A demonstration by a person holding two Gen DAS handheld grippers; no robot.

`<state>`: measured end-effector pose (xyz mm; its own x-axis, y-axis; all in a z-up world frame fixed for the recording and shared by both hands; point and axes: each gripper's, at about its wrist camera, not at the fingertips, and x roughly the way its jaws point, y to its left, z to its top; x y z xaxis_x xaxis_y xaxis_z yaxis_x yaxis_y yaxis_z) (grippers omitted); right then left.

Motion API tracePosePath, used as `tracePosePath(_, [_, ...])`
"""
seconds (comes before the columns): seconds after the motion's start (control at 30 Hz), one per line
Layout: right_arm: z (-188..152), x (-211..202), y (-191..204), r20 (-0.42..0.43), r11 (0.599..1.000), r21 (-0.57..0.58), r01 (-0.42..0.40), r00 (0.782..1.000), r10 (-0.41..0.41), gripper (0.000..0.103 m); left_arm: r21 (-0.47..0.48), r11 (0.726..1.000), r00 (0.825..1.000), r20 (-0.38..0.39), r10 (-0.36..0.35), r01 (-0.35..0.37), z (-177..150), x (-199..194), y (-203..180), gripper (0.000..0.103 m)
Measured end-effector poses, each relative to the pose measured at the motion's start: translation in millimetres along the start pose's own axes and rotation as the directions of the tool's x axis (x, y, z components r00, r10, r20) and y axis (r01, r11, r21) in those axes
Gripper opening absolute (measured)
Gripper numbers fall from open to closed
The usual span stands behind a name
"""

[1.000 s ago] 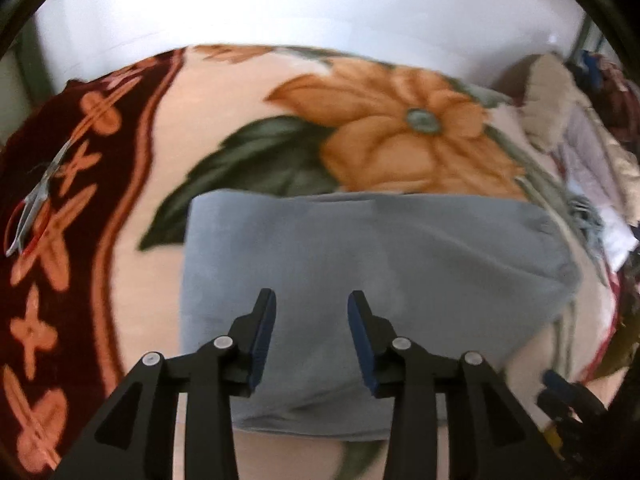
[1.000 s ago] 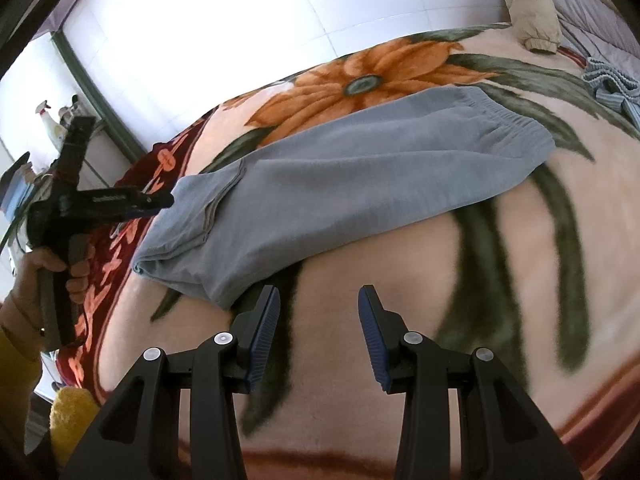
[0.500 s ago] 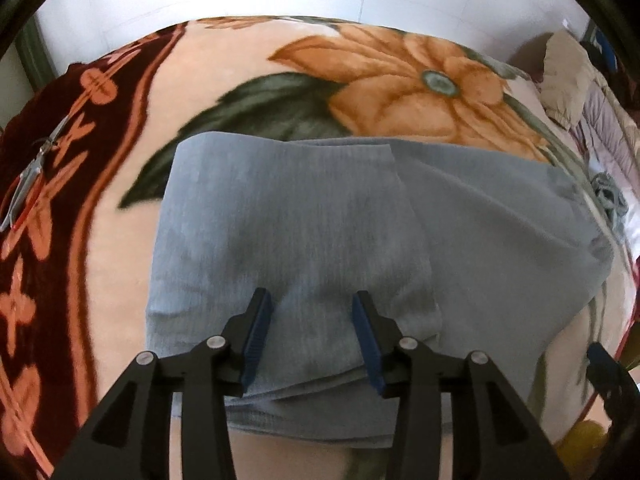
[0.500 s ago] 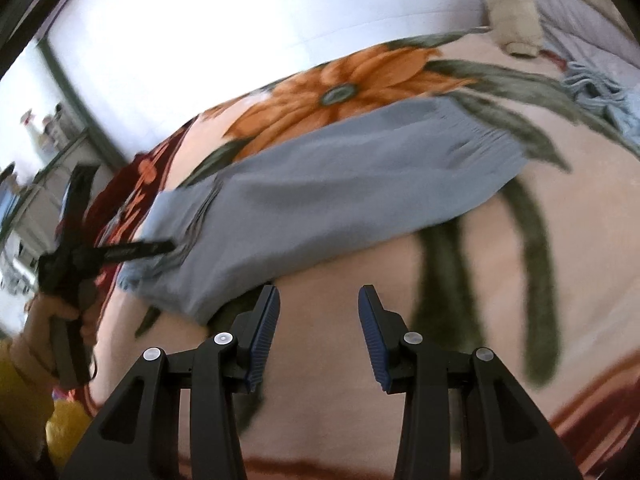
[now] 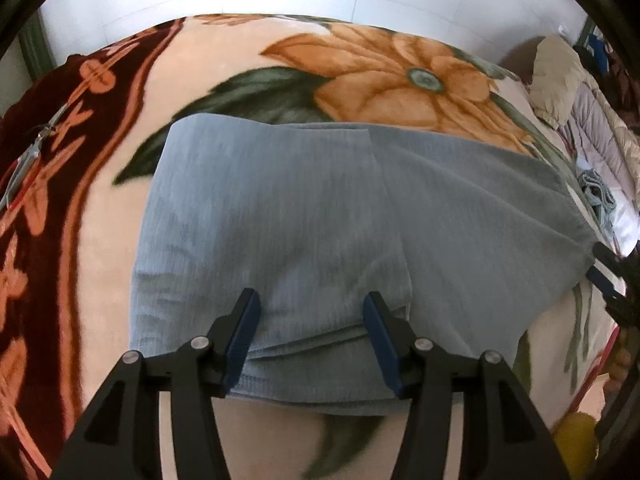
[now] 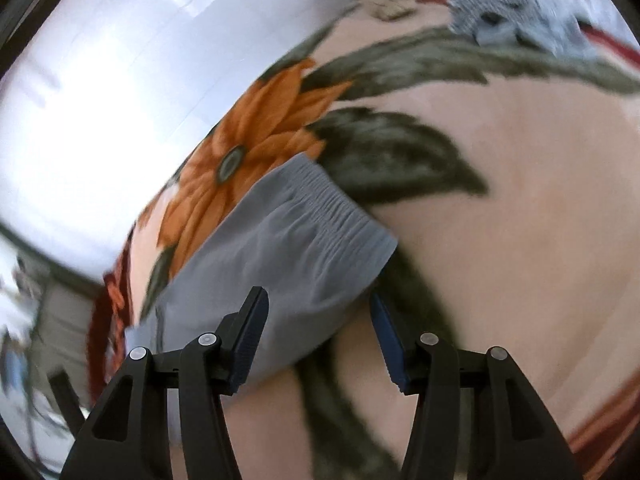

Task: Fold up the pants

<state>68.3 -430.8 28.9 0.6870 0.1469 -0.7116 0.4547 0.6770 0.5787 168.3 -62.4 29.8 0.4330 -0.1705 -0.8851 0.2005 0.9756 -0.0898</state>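
Observation:
Grey pants [image 5: 320,220] lie folded lengthwise on a flowered blanket [image 5: 208,52]. In the left wrist view my left gripper [image 5: 310,320] hovers over the near hem end, its jaws opening, cloth below them but not pinched. The right gripper shows as dark fingers [image 5: 604,280] at the right edge, by the waistband. In the right wrist view, which is blurred and rolled, the elastic waistband [image 6: 328,204] lies just ahead of my right gripper [image 6: 316,320]. Its jaws are opening over the pants' [image 6: 256,280] near edge, with nothing pressed between the pads.
Scissors [image 5: 30,156] rest on the dark red border at the left. A beige pillow [image 5: 556,76] and piled bedding lie at the right, with a small grey-blue garment [image 5: 596,196] beside them. A white tiled wall stands behind the bed.
Both grippers' jaws have widened. My left gripper came down closer over the hem end. My right gripper swept along the bed toward the waistband and rolled, so its view is tilted and blurred.

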Motion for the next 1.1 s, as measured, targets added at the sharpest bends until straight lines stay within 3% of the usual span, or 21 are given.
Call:
tracePosePath(0.1, [14.4,7.4,-3.0,-0.012,1.000,0.016,-0.009,1.000,0.009,0.054,0.011,1.000,1.000,0.003,0.001,-0.001,-2.8,-1.1,-0.1,0.057])
tracePosePath(0.27, [36.5,6.2,13.0,-0.006,0.983,-0.154,0.097,0.995,-0.099,0.054,-0.006,1.000,1.000,-0.007,0.008,-0.008,-4.3,-5.0,-1.0,0.057])
tracePosePath(0.33, [48.3,2.3,20.4,0.008,0.968,-0.230,0.105,0.994,-0.105,0.054,-0.033,0.999,1.000,-0.012,0.009,-0.009,-4.8,-9.7,-1.4,0.057])
tracePosePath(0.57, [81.7,56.4,48.3,-0.131,0.892,-0.449,0.044,0.985,-0.114,0.054,-0.128,0.983,0.988,-0.056,-0.142,0.134,-17.2,-19.0,-19.3,0.057])
tracePosePath(0.63, [84.0,76.0,51.2,-0.180,0.882,-0.471,0.020,0.976,-0.119,0.047,-0.098,0.985,0.987,-0.070,-0.146,0.139,-21.1,-17.8,-34.6,0.057])
tracePosePath(0.7, [82.5,87.5,52.1,-0.177,0.864,-0.501,0.049,0.971,-0.158,0.025,-0.055,0.991,0.989,-0.081,-0.123,0.119,-23.7,-16.0,-46.4,0.057])
tracePosePath(0.8, [83.2,94.2,52.4,-0.119,0.833,-0.544,0.101,0.973,-0.196,0.023,-0.009,0.997,0.993,-0.092,-0.074,0.074,-27.8,-11.8,-56.9,0.058])
tracePosePath(0.9, [86.2,103.0,47.9,-0.098,0.831,-0.543,0.122,0.974,-0.207,0.023,0.000,0.998,0.994,-0.092,-0.063,0.063,-32.3,-8.6,-58.1,0.058])
tracePosePath(1.1, [92.1,103.1,41.2,-0.100,0.870,-0.482,0.103,0.980,-0.171,0.028,0.024,0.998,0.995,-0.088,-0.049,0.052,-34.3,-7.4,-61.1,0.058])
